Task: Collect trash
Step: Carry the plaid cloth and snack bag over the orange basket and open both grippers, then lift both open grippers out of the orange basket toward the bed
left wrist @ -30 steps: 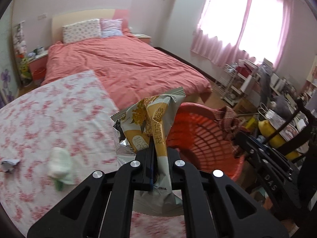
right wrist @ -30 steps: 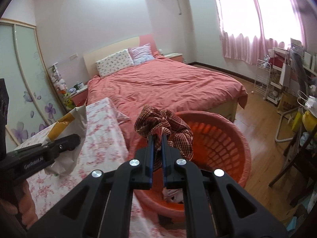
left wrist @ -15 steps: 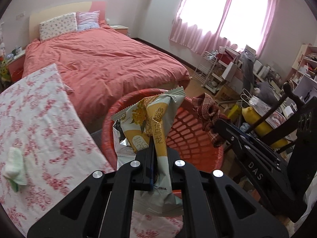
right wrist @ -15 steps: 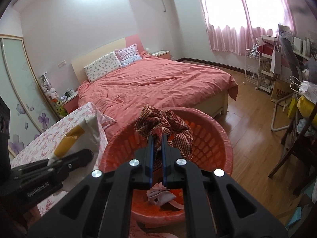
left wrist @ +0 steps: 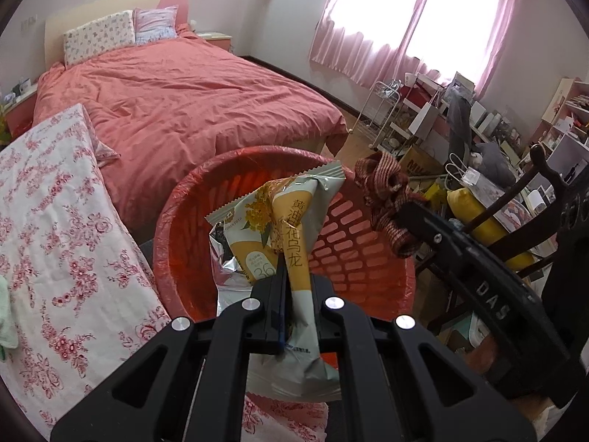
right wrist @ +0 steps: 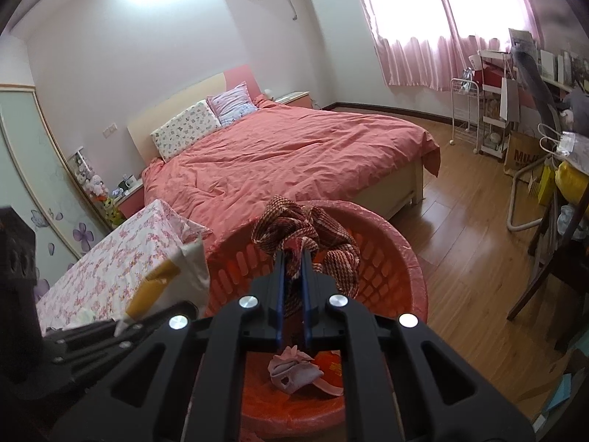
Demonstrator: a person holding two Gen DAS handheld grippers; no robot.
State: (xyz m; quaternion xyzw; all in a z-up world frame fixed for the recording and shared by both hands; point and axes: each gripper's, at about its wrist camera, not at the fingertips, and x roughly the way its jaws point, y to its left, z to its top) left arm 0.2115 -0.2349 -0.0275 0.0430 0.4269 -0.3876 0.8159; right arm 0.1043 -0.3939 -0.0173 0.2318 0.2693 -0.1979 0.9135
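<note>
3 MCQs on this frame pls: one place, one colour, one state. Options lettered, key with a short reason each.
1. Where is the snack packet?
A. Flat on the floral cloth
B. In the left gripper, over the basket
C. On the bed

2. What colour is the basket?
A. Orange-red
B. Blue
C. White

3. What state is the right gripper in?
A. Wide open, holding nothing
B. Resting on the wood floor
C. Closed on the woven brown cloth

Key:
1 B: the left wrist view shows the jaws pinching the packet, with the basket opening behind and below it.
2 A: the slotted wall and rim read orange-red in both views.
3 C: the right wrist view shows the cloth bunched between the narrow jaws, above the basket, where a pinkish scrap lies.
</note>
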